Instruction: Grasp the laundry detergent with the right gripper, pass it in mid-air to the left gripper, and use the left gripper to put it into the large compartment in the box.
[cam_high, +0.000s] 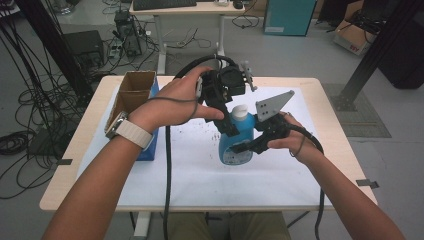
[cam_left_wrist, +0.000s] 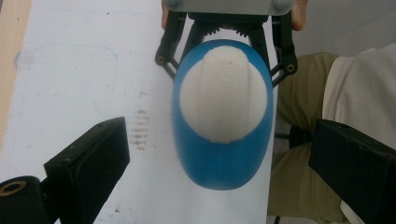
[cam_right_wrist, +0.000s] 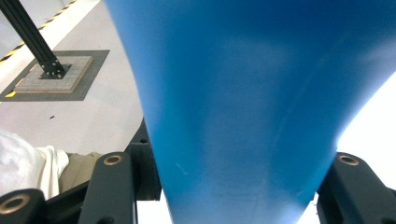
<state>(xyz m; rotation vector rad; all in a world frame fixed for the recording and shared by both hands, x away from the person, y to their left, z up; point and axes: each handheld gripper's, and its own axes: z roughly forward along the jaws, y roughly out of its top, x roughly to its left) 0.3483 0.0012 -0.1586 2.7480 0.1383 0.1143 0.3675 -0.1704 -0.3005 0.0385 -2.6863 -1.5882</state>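
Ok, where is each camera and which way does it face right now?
High view: above the person's side, facing forward and down at the table; both forearms show.
Left gripper view: looks straight down on the blue bottle and its white cap; open jaws show.
Right gripper view: pressed against the bottle's side; jaws clamp it.
Shared: the bottle.

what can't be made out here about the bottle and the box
- Blue bottle label print: too small and partly behind the right gripper in the high view.
- Bottle base: cut off by the bottom edge in the right gripper view, behind its own body in the left gripper view.
- White cap seam: blurred; open or closed can't be told.
- Cardboard box contents: hidden by its walls and the left forearm.
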